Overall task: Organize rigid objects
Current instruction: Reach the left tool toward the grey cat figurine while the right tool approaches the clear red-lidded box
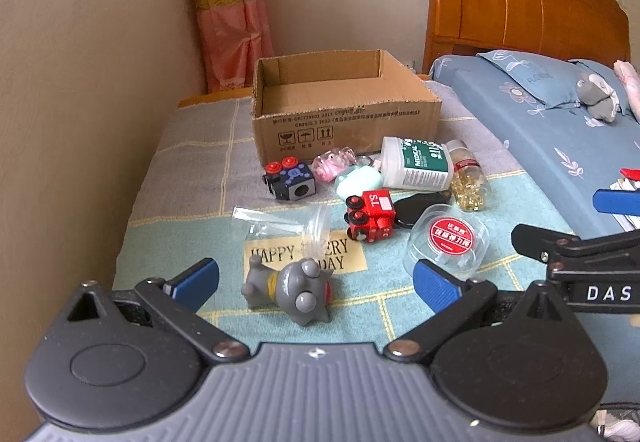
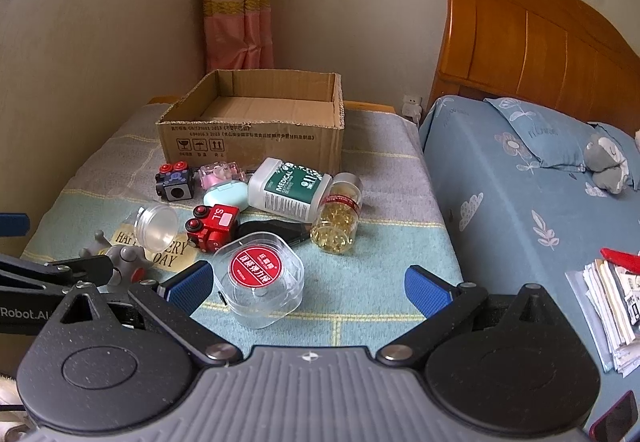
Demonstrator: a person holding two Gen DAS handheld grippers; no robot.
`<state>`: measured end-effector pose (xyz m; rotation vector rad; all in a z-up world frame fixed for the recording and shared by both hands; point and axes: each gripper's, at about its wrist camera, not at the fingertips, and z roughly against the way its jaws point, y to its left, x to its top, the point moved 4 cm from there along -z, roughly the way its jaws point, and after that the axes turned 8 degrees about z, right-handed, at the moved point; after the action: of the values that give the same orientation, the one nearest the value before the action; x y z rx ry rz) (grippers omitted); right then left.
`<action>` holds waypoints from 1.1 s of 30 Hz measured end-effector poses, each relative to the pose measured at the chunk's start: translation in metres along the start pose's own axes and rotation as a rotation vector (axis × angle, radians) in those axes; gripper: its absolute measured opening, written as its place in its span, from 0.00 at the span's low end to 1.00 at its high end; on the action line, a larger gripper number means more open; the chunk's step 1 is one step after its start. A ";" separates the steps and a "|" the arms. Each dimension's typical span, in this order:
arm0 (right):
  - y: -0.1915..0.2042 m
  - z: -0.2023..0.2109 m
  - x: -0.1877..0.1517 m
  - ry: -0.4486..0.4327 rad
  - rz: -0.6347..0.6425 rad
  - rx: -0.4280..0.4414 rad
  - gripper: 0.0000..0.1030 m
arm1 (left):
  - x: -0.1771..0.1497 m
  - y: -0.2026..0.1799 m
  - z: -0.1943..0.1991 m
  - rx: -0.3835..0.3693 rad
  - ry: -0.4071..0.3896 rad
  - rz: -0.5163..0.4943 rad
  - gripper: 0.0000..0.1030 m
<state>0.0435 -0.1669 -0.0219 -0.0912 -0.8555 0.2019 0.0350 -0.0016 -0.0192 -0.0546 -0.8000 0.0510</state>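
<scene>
An open cardboard box (image 1: 344, 114) stands at the back of the cloth-covered table; it shows in the right wrist view too (image 2: 256, 126). In front of it lie a grey toy figure (image 1: 292, 288), a red toy train (image 1: 370, 216), a black cube toy (image 1: 289, 180), a clear jar (image 1: 296, 228), a white medical bottle (image 1: 418, 164), a capsule bottle (image 1: 470, 182) and a clear case with a red label (image 1: 448, 242). My left gripper (image 1: 316, 284) is open around the grey figure. My right gripper (image 2: 308, 288) is open, with the clear case (image 2: 260, 278) by its left finger.
A mint case (image 1: 358, 180) and a pink clear toy (image 1: 334, 162) lie near the box. A black item (image 1: 416, 208) lies behind the train. A bed (image 2: 520, 194) with a wooden headboard stands to the right, with papers (image 2: 608, 306) on it. A wall runs along the left.
</scene>
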 end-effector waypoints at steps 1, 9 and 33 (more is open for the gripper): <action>0.000 0.000 0.000 0.000 0.003 0.002 1.00 | 0.001 0.001 0.000 -0.006 -0.001 -0.004 0.99; -0.004 -0.005 0.002 -0.030 0.029 0.058 1.00 | 0.003 0.005 -0.010 -0.066 -0.020 -0.040 0.99; -0.001 -0.093 -0.042 0.089 0.198 0.251 1.00 | -0.025 0.039 -0.093 -0.187 0.163 -0.066 0.99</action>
<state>0.0868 -0.1773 -0.1135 0.0499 -0.7262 0.4862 0.0839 0.0326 -0.1042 -0.2069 -0.6417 -0.0897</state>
